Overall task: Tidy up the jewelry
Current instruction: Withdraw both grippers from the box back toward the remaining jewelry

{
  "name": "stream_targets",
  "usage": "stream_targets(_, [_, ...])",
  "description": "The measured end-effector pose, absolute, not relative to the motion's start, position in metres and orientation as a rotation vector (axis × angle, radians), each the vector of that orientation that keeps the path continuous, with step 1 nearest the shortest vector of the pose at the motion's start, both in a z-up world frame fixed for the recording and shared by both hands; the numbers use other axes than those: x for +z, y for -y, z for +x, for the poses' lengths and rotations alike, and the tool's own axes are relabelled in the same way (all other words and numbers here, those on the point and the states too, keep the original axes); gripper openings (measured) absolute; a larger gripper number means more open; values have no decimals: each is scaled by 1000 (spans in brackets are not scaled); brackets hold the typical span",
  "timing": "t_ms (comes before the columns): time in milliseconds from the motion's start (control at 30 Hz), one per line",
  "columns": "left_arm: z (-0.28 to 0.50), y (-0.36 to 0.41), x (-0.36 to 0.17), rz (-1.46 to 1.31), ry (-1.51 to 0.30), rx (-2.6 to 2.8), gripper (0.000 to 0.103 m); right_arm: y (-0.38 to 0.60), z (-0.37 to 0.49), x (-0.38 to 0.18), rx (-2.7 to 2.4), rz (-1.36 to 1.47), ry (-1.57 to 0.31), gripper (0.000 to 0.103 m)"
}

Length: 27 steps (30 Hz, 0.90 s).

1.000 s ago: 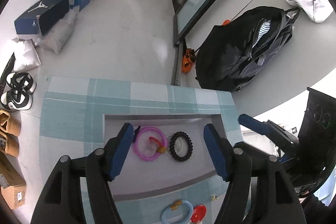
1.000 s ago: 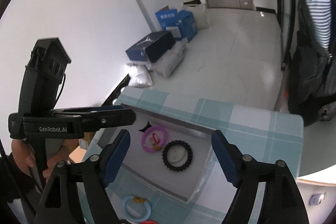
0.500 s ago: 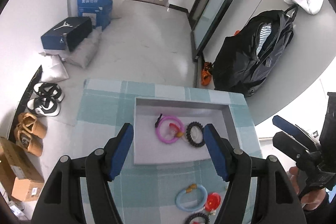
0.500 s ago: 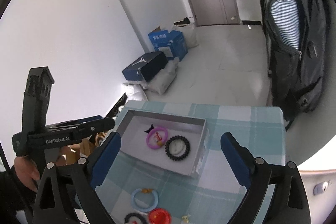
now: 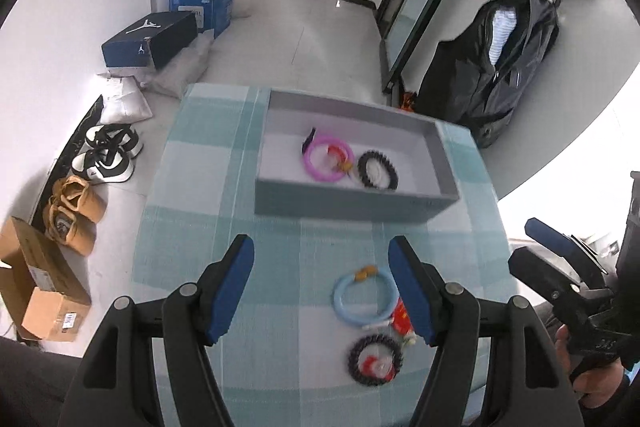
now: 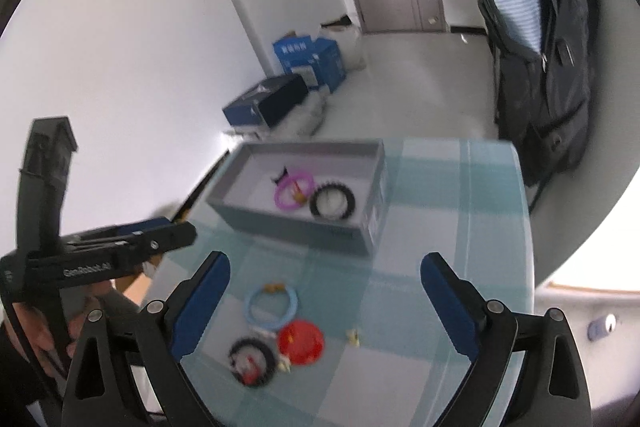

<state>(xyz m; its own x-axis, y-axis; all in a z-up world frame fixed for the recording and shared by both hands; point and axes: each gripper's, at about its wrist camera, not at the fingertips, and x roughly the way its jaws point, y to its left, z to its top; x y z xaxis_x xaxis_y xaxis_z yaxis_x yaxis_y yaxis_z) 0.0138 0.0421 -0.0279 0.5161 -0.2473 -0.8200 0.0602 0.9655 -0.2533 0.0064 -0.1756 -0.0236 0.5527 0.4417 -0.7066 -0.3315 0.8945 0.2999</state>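
A grey open box [image 5: 352, 205] stands at the far side of the teal checked tablecloth [image 5: 192, 227]. It holds a pink ring [image 5: 318, 169] and a black beaded bracelet [image 5: 378, 183]. Nearer lie a light blue ring [image 5: 344, 301], a red disc [image 5: 400, 319] and a second black beaded bracelet [image 5: 356, 367]. My left gripper [image 5: 321, 247] hovers open over the cloth, left of the blue ring, with nothing between its fingers. My right gripper [image 6: 325, 261] stands wide open and empty above the blue ring [image 6: 272, 303], red disc [image 6: 301, 343] and black bracelet [image 6: 252, 355], short of the box [image 6: 304, 227].
A dark backpack [image 5: 504, 67] leans on the wall at the right. Blue boxes [image 5: 200, 1], a shoe box [image 5: 150, 41], shoes [image 5: 108, 153] and cardboard cartons [image 5: 36, 287] lie on the floor to the left. A small pale piece [image 6: 353, 335] lies on the cloth near the red disc.
Both grippers have drawn back from over the box toward the near side of the table, bringing the loose blue ring, red disc and black bracelet into view. The right jaws have widened.
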Motion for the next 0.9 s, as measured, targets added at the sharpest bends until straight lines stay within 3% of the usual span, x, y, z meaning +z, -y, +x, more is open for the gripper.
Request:
stream_targets(133, [4,-42,-32,-219,-1023,-179,66,178,0,-40,454,154,-935,96])
stream_targets(233, [-4,-42,-40,-229,-1032,-172,77,181,-6,-49,437,157,-956,96])
stream_targets(400, [-17,-37,-50,-221,-1042,-176,77,182,-10,-54,431,151,-961,94])
stream_targets(600, [-27,-29,-58,-167,-1025,-169,78,173,-11,-68,461,126,-1007,83])
stream_targets(667, [-26,-24,-65,-136,-1035,-178,78,172,-10,-74,476,137,-1038,73])
stream_targets(800, [-23,-23,-76,-128,-1060,-181,78,172,-9,-79,460,133,-1052,72])
stream_targets(900, [-22,-24,-81,-139,-1078,-183,78,171,-7,-83,446,116,-1062,64])
